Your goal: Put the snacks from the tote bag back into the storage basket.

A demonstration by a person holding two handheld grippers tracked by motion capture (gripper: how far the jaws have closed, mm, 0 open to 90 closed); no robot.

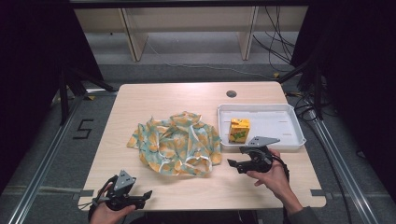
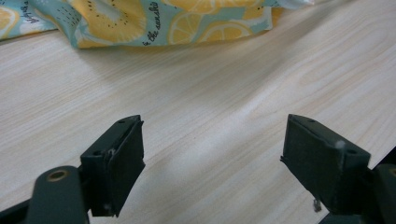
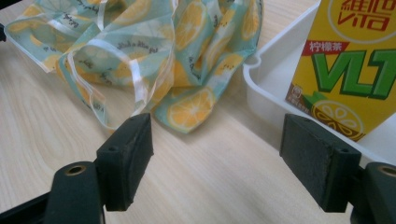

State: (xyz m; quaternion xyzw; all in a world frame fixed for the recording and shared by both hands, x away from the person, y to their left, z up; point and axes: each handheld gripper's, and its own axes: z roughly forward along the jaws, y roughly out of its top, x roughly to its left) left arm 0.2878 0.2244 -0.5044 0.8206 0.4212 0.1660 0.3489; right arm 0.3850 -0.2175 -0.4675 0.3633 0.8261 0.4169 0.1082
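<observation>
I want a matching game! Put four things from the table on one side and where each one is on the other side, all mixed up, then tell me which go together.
Things:
1. lemon-print bag
2. juice carton
3. white tray
4. left tongs

Places:
A. standing inside the tray
B. at the near left edge of the table, open over bare wood
C. crumpled in the middle of the table
D. on the right side of the table, beside the bag

Pairs: 1-C, 2-A, 3-D, 4-B

Carton (image 1: 239, 129) in tray (image 1: 289, 140), cloth (image 1: 177, 144) left.
</observation>
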